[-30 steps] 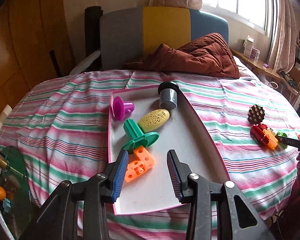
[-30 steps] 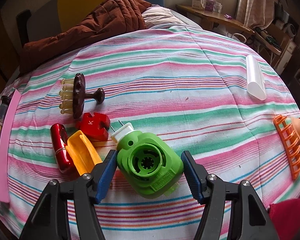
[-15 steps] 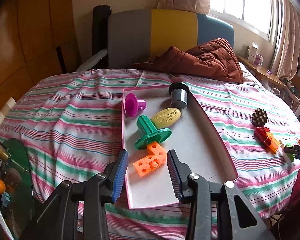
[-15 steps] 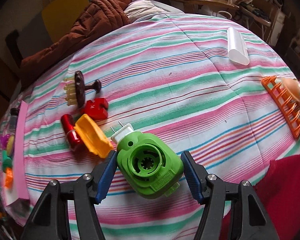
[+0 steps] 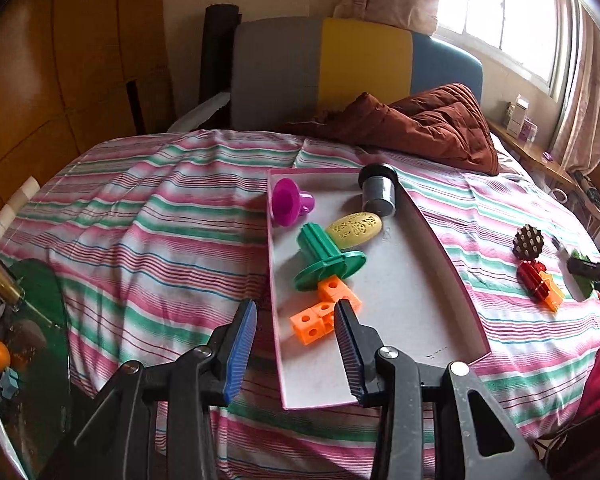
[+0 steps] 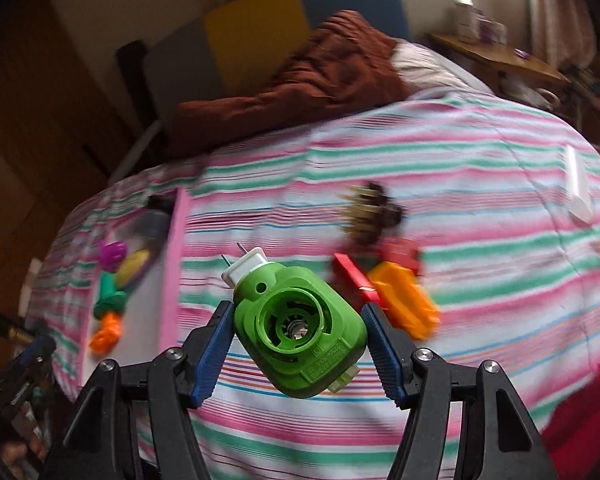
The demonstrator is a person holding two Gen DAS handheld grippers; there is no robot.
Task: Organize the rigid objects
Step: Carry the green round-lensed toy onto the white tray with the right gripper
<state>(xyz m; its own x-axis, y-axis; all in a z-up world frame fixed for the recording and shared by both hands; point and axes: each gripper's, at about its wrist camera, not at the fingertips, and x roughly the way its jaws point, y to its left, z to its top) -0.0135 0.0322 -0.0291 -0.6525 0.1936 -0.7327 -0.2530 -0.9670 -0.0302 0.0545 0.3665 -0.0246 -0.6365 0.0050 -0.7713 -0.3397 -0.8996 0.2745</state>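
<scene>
Right wrist view first: the right gripper (image 6: 299, 354) pinches the green plug-in device (image 6: 300, 330) by its flanks, white pronged end tipped up and away, clear above the striped bedspread (image 6: 480, 184). From it, the pink-rimmed tray (image 6: 171, 280) lies off to the left, long axis running away toward the headboard, and that leftward crossing is what the next move looks to depend on. Closest on the tray's near end sits the orange block cluster (image 5: 324, 312), then the green flanged piece (image 5: 326, 258), the yellow oval (image 5: 354, 229), the magenta cup (image 5: 288, 202) and the grey canister (image 5: 377, 189) at the far edge; the tray's right half looks bare, a likely landing spot. Over there the left gripper (image 5: 296, 354) hangs at the tray's near left corner, blue pads spread, nothing between them. Right of the carried piece, the red and orange toys (image 6: 384, 288) and the spiked brown brush (image 6: 370, 216) lie on the bedspread, out of the path. Farther back, a white tube (image 6: 578, 190) near the bed's right edge.
</scene>
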